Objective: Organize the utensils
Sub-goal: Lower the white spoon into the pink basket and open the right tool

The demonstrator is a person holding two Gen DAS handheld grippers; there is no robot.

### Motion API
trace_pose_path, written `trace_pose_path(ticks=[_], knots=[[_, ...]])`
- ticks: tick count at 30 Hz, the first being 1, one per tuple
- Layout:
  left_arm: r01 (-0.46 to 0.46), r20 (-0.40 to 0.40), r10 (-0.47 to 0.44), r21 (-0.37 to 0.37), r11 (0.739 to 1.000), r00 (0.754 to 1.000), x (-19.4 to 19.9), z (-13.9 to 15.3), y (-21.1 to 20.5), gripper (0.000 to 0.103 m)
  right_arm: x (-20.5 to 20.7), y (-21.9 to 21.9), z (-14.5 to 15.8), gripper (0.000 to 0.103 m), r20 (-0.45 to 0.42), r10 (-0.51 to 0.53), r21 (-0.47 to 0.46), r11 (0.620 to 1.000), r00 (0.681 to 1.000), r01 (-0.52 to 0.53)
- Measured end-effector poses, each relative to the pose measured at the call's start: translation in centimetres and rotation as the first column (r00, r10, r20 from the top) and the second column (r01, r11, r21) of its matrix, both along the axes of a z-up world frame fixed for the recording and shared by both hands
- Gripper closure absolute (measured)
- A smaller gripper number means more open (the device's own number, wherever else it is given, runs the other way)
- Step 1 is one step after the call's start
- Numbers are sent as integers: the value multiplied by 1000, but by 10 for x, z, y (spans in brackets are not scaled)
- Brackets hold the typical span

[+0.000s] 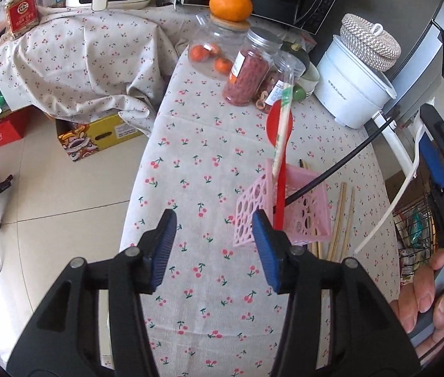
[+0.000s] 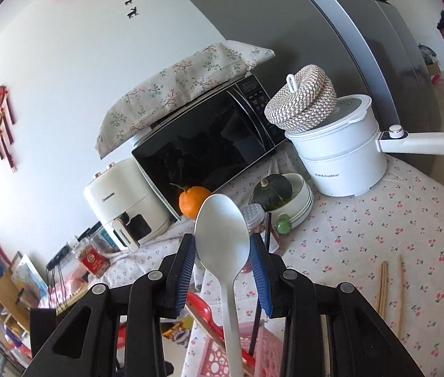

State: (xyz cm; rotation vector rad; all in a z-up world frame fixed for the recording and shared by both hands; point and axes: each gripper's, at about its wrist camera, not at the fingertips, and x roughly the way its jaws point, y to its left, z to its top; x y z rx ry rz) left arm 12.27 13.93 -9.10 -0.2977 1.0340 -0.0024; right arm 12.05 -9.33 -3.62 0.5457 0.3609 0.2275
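A pink perforated basket [image 1: 297,210] stands on the cherry-print tablecloth [image 1: 209,169], holding a red spoon [image 1: 280,144], a wrapped pair of chopsticks [image 1: 283,125] and a black stick. Loose wooden chopsticks [image 1: 343,220] lie to its right. My left gripper [image 1: 214,235] is open and empty, its right finger just in front of the basket. In the right wrist view, my right gripper [image 2: 222,251] is shut on a white spoon [image 2: 222,235], bowl up, handle pointing down over the basket [image 2: 237,348]. The spoon's handle [image 1: 388,207] also shows at the right in the left wrist view.
Jars [image 1: 250,69] with an orange [image 1: 230,3] on one stand behind the basket. A white electric pot [image 2: 341,154] with a woven lid, a microwave [image 2: 209,144], a squash in bowls [image 2: 272,191] and an air fryer [image 2: 127,210] line the back. More chopsticks [image 2: 385,286] lie at right.
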Motion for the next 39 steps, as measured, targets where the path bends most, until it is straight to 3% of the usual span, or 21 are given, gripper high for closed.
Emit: trace_pose_path(ticks=[6,11,19,25,32,39], knots=[[27,0,-27,-12,1000,1000,0,2,10,49,12,26,-18,67,42,-109,10,994,993,109],[35,-18,-34,49,998,999,5,-5,18,49,17,43,-34,67,50,-158,-37,986,986,160],[56,-43,-54,48,997,998,8,-13,22,45,15,47,-43,61,37,-162,-51,985,986,163],[95,-37,-93,47,994,995,6,-10,10,39,8,38,-28,54,20,-124,-70,990,992,125],[150,-16,-149,35,988,989,-4,-4,-10,22,1,19,-9,40,-79,-53,-156,987,995,40],[188,-49,-186,31,982,981,-10,-11,-29,19,-8,-19,-7,31,-228,-29,-207,978,973,-20]])
